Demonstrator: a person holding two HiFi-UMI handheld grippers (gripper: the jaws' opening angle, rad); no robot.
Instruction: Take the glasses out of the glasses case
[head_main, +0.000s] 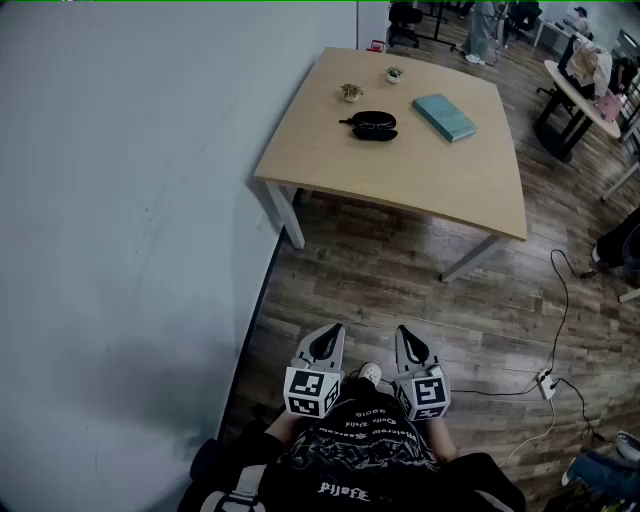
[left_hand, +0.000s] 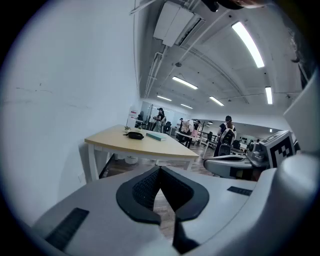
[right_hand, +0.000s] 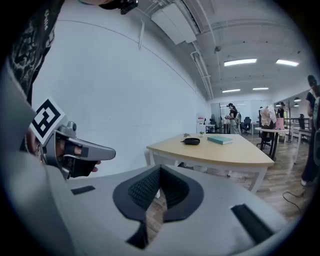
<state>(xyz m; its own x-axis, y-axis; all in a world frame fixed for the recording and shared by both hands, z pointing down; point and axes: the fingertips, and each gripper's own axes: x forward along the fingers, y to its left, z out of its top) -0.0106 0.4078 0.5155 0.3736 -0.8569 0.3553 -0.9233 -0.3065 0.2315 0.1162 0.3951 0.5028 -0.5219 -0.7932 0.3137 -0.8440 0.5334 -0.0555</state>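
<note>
The left claw (head_main: 327, 338) and the right claw (head_main: 408, 340) are held pressed together, empty. The black oval glasses case (head_main: 374, 125) is seen far off on the light wooden tabletop (head_main: 400, 185).

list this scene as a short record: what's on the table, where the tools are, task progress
table: wooden, across the floor, by the wall
on it: black case, teal book, two plants
left tool: shut, empty, close to the body
right tool: shut, empty, close to the body
task: not begun; both tools far from the case
</note>
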